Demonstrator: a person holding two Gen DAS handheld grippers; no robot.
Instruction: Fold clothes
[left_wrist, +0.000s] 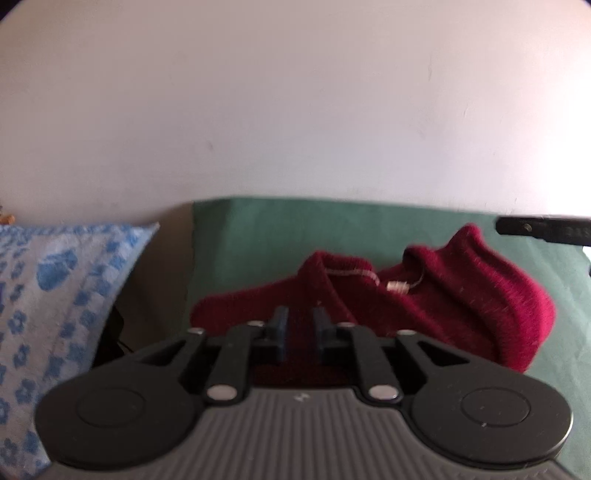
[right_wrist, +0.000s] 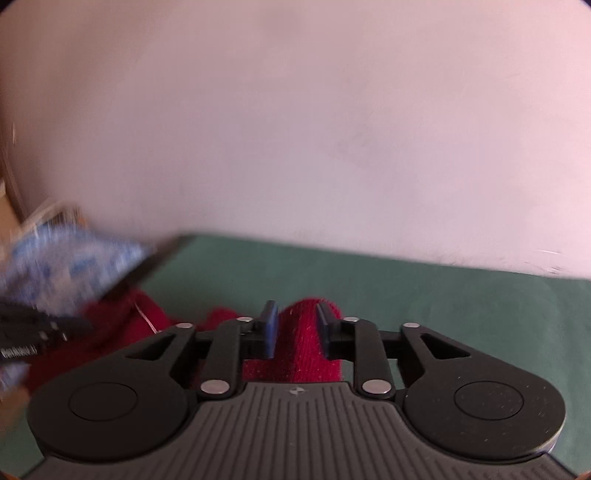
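While the dark red knit sweater (left_wrist: 461, 291) lies bunched on the green cover (left_wrist: 258, 236), its neckline and pale label face up in the left wrist view, and a ribbed fold stands up on the side nearer the right tool. Left tool (left_wrist: 301, 328): jaws partly apart, blue pads (left_wrist: 279, 328) over the sweater's near edge, knit showing in the gap; pads don't look pressed on it, no clear grip. Right tool (right_wrist: 297, 328): also partly apart, a hump of red knit (right_wrist: 306, 339) between the pads with a gap on each side, so not clamped. From the left wrist view the right tool's black finger shows at the far right edge, above the cover. From the right wrist view the left tool shows blurred at the left edge. Blue-and-white floral pillow (left_wrist: 55, 295) sits left of the sweater, beyond the cover's edge. Plain pale wall (left_wrist: 295, 110) behind.
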